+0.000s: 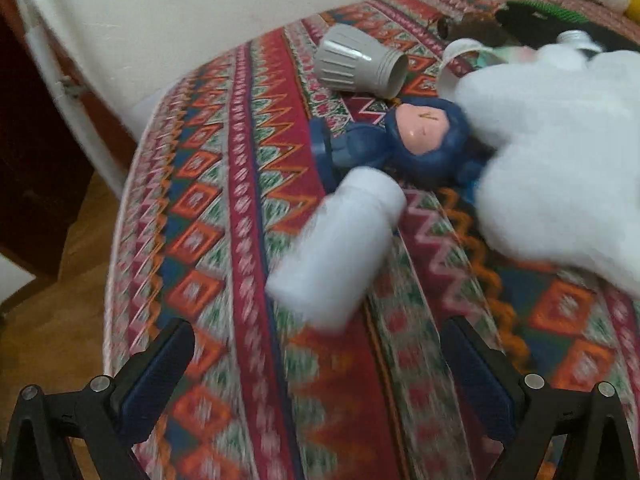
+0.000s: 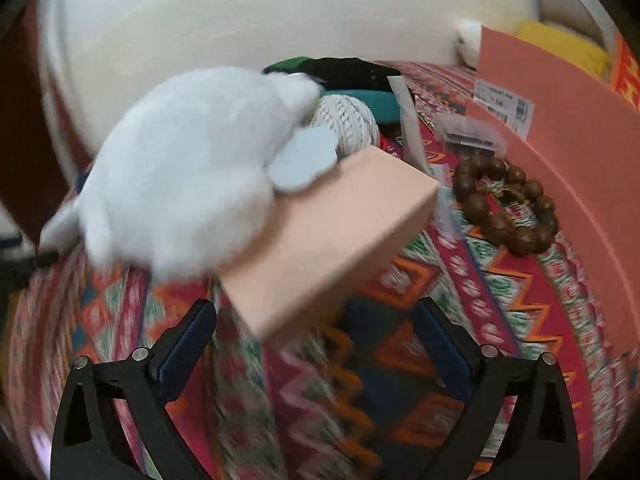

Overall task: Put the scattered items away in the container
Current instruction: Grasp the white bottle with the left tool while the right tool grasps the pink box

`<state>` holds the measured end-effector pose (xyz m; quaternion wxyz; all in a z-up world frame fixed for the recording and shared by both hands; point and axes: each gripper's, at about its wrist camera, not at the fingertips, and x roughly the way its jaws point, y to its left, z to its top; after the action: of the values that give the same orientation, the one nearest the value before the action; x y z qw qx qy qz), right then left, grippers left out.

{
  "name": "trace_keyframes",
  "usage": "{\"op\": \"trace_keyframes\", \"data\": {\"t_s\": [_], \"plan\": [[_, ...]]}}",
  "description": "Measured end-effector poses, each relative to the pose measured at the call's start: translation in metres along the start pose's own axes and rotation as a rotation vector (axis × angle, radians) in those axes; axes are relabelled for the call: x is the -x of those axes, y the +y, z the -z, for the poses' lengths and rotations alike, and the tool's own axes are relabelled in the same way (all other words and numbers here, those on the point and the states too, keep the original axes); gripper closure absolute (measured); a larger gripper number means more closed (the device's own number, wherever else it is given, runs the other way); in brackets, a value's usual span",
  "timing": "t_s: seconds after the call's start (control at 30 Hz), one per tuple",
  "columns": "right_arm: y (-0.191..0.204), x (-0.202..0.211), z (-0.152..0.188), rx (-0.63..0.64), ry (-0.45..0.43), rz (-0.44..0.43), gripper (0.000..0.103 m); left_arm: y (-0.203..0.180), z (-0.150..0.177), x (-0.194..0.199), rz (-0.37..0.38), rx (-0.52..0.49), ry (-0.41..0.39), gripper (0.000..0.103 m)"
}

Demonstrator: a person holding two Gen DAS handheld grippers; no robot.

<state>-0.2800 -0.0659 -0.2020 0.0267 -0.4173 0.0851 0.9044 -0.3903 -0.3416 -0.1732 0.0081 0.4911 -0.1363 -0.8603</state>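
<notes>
White plastic is the slippery risk: the small white bottle (image 1: 340, 248) lies on its side on the patterned tablecloth (image 1: 208, 216), just ahead of your left claw (image 1: 320, 364), whose fingers stand wide apart with nothing between them. If you close off-centre on that round body, it could roll away toward the table edge at the left. Your right claw (image 2: 316, 344) also gapes, holding nothing, with the peach box (image 2: 332, 248) just ahead and the white plush toy (image 2: 188, 168) leaning on its top; lift the box and the plush may tumble onto the bead bracelet (image 2: 508, 208) or the ball of twine (image 2: 348, 120). Scattered items, including the blue figure (image 1: 416, 140) and grey cap (image 1: 356, 64), lie on the cloth. Both views are blurred, and I cannot tell whether the tall pink board (image 2: 568, 152) belongs to the container.
</notes>
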Motion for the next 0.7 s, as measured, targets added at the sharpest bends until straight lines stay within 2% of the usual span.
{"op": "trace_keyframes", "data": {"t_s": [0.13,0.2,0.27,0.3,0.33,0.37,0.43,0.53,0.6,0.67,0.7], "plan": [[0.006,-0.017,-0.023,-0.122,-0.011,0.031,0.001,-0.006,-0.015,-0.023,0.012,-0.03,0.01,0.003],[-0.003,-0.026,-0.029,-0.156,0.009,0.056,0.007,-0.01,-0.019,-0.03,0.029,-0.034,0.015,0.009],[-0.017,-0.021,-0.028,-0.145,0.015,0.028,0.026,-0.01,-0.019,-0.026,0.072,-0.003,0.006,0.029],[-0.023,-0.018,-0.027,-0.133,0.013,0.01,0.029,-0.01,-0.019,-0.024,0.093,0.015,0.003,0.036],[-0.032,-0.012,-0.023,-0.12,0.018,-0.015,0.036,-0.011,-0.017,-0.021,0.102,0.025,0.0,0.051],[-0.043,-0.005,-0.018,-0.107,0.026,-0.044,0.043,-0.012,-0.014,-0.018,0.111,0.034,-0.002,0.059],[-0.062,0.009,-0.009,-0.08,0.038,-0.09,0.05,-0.016,-0.008,-0.013,0.111,0.031,-0.007,0.059],[-0.075,0.024,0.004,-0.028,0.047,-0.089,0.05,-0.022,0.001,-0.005,0.111,0.025,-0.015,0.058],[-0.077,0.025,0.005,-0.003,0.054,-0.067,0.048,-0.026,0.008,0.0,0.111,0.022,-0.021,0.053],[-0.077,0.019,0.002,0.005,0.062,-0.043,0.035,-0.025,0.007,0.0,0.084,0.044,-0.025,0.028],[-0.075,0.016,-0.001,0.015,0.055,-0.037,0.035,-0.022,0.004,-0.002,0.061,0.066,-0.027,0.024]]}}
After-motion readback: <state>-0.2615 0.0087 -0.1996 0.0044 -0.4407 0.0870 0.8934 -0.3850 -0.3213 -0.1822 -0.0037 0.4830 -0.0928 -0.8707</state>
